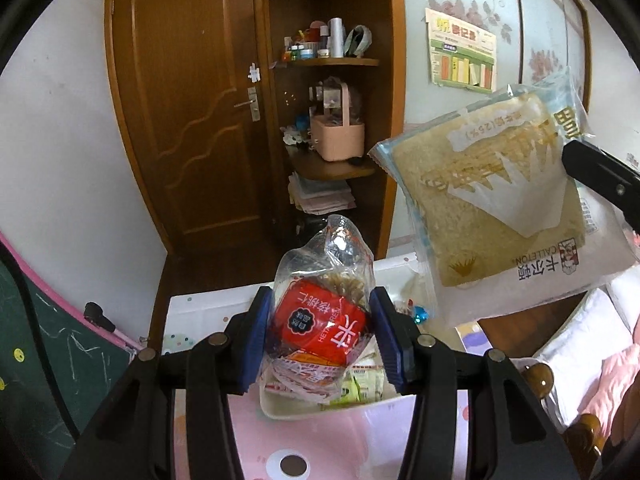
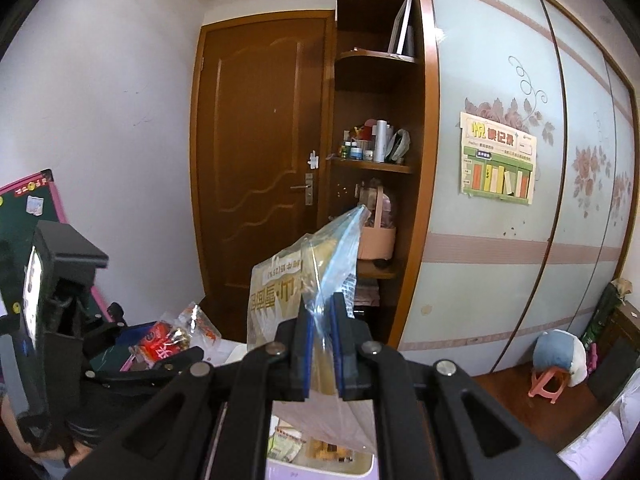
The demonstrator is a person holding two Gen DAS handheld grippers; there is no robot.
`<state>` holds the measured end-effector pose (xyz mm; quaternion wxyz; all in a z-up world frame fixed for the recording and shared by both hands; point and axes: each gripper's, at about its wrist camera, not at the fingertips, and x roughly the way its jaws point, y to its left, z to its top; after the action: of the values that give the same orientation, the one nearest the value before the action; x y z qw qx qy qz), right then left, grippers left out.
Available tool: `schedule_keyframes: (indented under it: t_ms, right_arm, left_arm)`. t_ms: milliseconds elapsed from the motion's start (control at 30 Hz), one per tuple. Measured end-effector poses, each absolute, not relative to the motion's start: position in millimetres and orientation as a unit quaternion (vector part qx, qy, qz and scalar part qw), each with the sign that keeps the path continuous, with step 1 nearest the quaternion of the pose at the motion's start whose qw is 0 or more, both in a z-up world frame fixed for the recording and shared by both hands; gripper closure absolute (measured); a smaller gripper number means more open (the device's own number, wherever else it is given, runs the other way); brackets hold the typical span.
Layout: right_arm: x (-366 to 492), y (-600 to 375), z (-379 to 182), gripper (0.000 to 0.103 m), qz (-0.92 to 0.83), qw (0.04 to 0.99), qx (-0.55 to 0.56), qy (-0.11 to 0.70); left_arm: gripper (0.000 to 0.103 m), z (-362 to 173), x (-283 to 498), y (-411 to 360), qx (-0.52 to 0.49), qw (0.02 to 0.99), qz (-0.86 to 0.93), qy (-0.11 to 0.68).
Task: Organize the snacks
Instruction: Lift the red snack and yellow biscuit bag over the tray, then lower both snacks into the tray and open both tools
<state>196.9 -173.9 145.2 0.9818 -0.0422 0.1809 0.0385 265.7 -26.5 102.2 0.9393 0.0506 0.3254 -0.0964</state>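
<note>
While the left gripper [image 1: 320, 340] clamps a red snack bag [image 1: 320, 328] between its fingers, the right gripper [image 2: 322, 354] pinches a bread packet [image 2: 280, 296].

We see clear crinkled plastic snack bag with red label [image 1: 320, 320] upright, aloft; flat clear-wrapped pale bread slice packet [image 1: 492, 196] tilted, aloft beside it.

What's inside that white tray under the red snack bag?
In the white tray, a few small snack packets, green and pale, show. The red snack bag, clamped in the left gripper, covers the rest.
</note>
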Motion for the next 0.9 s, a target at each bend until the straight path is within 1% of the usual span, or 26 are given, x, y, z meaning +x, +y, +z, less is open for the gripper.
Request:
schedule_keyframes:
  t_ms: [133, 367, 633, 667, 700, 733, 767, 800, 900]
  right_arm:
    - [220.8, -172.9, 134.8, 0.095, 0.037, 0.980, -0.036, 0.190]
    - [266.1, -179.2, 100.7, 0.095, 0.034, 0.973, -0.015, 0.227]
    - [314.2, -189.9, 51.0, 0.094, 0.047, 0.956, 0.041, 0.287]
    - [319.4, -190.9, 42.3, 0.093, 0.050, 0.952, 0.048, 0.299]
    - [325.5, -192.3, 31.6, 0.092, 0.055, 0.946, 0.058, 0.314]
    - [332.7, -194.0, 19.1, 0.087, 0.062, 0.938, 0.067, 0.334]
    - [339.1, -195.0, 7.5, 0.084, 0.064, 0.930, 0.071, 0.355]
    - [346.7, -194.9, -6.9, 0.081, 0.063, 0.920, 0.069, 0.381]
    - [357.2, -193.6, -40.8, 0.072, 0.037, 0.901, 0.044, 0.430]
  left_arm:
    - [0.055, 84.0, 293.1, -34.7, 0.052, 0.934, -0.094, 0.341]
    - [0.055, 47.0, 336.6, -44.9, 0.055, 0.924, -0.093, 0.366]
    - [0.054, 0.4, 386.2, -44.8, 0.051, 0.913, -0.089, 0.395]
    - [0.050, -5.8, 389.4, -44.7, 0.051, 0.911, -0.091, 0.400]
    - [0.049, -13.2, 394.9, -45.4, 0.052, 0.909, -0.088, 0.405]
    - [0.045, -21.0, 399.6, -45.6, 0.055, 0.909, -0.080, 0.406]
    - [0.024, -26.1, 400.8, -44.5, 0.056, 0.908, -0.078, 0.409]
    - [0.009, -32.9, 401.9, -42.8, 0.057, 0.906, -0.076, 0.412]
    - [0.006, -48.0, 406.3, -38.3, 0.047, 0.898, -0.085, 0.429]
